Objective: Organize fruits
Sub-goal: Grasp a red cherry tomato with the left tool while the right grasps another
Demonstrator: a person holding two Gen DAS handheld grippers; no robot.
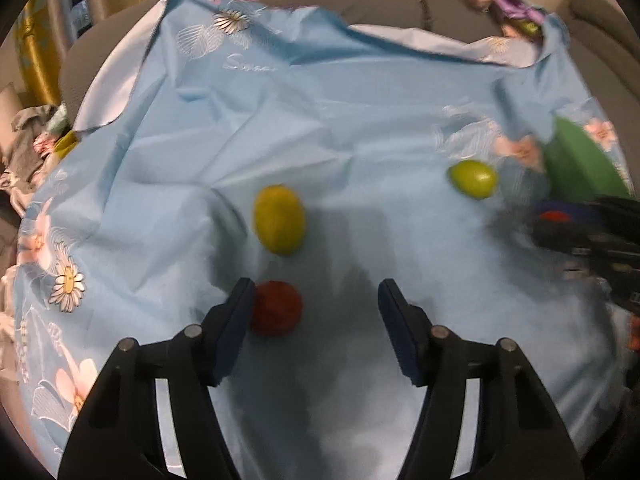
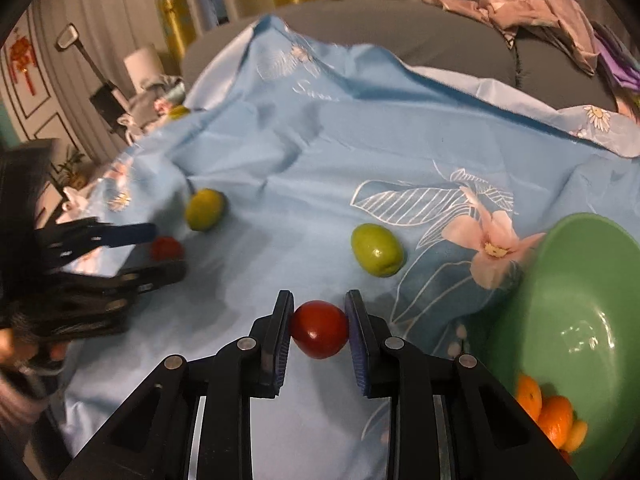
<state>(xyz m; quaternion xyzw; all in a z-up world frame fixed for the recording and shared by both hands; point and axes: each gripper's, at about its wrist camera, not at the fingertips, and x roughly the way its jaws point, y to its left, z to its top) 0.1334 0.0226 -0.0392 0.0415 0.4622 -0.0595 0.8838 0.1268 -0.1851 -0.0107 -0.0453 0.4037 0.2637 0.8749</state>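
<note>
My right gripper (image 2: 319, 322) is shut on a red tomato-like fruit (image 2: 319, 329), held just above the blue cloth (image 2: 280, 160). A green bowl (image 2: 568, 320) with orange tangerines (image 2: 548, 412) stands to its right. A green fruit (image 2: 376, 250) lies ahead, a yellow fruit (image 2: 205, 209) farther left. My left gripper (image 1: 316, 296) is open above the cloth, with a red fruit (image 1: 276, 307) beside its left finger. The yellow fruit (image 1: 279, 219) lies just ahead and the green fruit (image 1: 473, 179) to the right. The right gripper (image 1: 560, 224) shows at the right edge, blurred.
The floral cloth (image 1: 360, 120) covers a grey sofa (image 1: 360, 0). Pink and purple clothes (image 2: 540, 12) lie piled at the back right. Clutter and a lamp (image 2: 140, 64) stand at the far left. The bowl's rim (image 1: 580, 160) shows at the right in the left wrist view.
</note>
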